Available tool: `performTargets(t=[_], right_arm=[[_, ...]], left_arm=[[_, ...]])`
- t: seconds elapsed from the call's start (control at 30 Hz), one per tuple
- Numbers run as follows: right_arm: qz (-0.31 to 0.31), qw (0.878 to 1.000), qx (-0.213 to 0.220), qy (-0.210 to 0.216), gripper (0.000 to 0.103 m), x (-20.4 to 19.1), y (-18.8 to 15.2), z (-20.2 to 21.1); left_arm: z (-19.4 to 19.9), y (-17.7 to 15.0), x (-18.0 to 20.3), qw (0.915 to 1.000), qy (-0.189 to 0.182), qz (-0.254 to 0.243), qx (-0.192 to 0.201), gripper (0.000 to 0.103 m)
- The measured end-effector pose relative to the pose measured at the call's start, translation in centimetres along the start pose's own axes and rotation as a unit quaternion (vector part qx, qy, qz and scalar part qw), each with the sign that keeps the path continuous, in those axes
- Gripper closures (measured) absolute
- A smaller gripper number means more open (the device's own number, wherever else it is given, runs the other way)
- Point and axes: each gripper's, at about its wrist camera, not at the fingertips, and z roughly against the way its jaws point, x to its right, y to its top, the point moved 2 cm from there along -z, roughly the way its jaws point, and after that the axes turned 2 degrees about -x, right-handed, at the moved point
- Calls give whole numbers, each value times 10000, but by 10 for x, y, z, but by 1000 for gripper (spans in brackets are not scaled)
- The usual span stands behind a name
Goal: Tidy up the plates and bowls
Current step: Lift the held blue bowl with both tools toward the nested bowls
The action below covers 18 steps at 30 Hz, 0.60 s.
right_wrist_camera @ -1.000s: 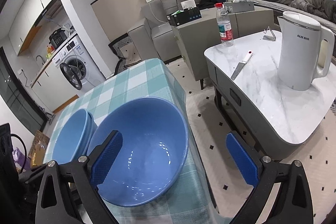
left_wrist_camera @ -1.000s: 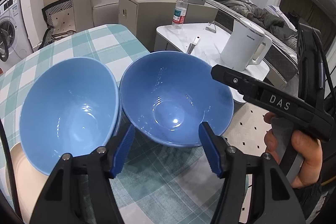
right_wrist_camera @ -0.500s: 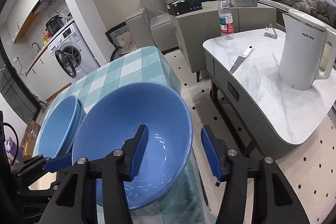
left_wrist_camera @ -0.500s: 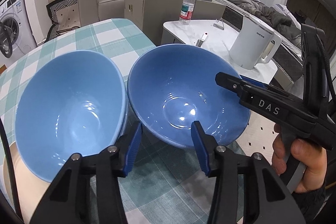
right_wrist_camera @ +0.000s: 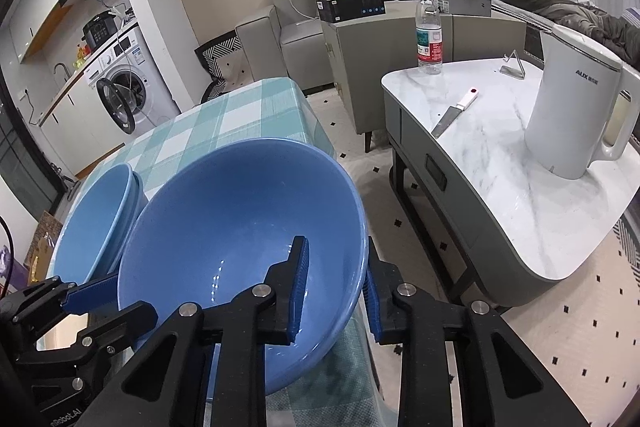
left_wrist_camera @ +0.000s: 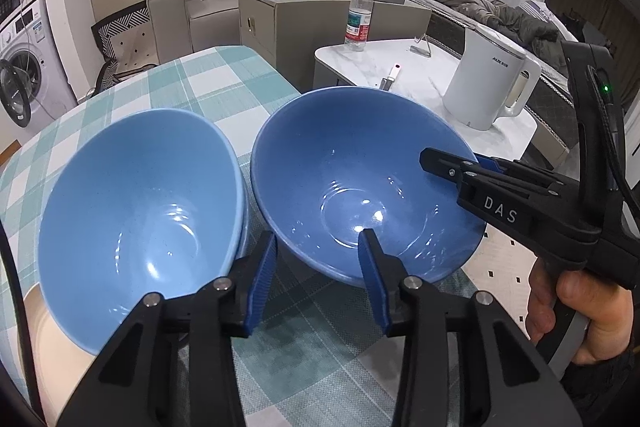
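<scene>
Pinching 1 bowl [right_wrist_camera: 240,227] rim on checked tablecloth [left_wrist_camera: 224,83], right fingers [right_wrist_camera: 300,279]; left fingers [left_wrist_camera: 260,279] spread

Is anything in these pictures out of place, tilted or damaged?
Yes. The darker blue bowl sits at the edge of the checked table, tilted, with both grippers closing on its rim. A knife lies at the marble table's edge, its tip at the rim. No spill or damage shows.

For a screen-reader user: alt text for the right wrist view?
The right gripper straddles the near rim of a dark blue bowl on a checked tablecloth. Lighter stacked bowls sit to its left; a white kettle stands on a marble table.
</scene>
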Motion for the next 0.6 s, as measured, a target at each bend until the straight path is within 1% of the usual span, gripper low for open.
performTargets(t=[0.3,0.5,0.6], right_arm=[[32,10000,6,-30,77,-2,1,1],[42,9999,100,-23,77,-4,3,9],[43,9999,144,-7,77,-4,3,13]], left_arm=[[1,1,1,10000,39,-72,10,62],[5,1,1,9999,19,-95,58,62],[9,2,3,9998,70,-156,124,62]])
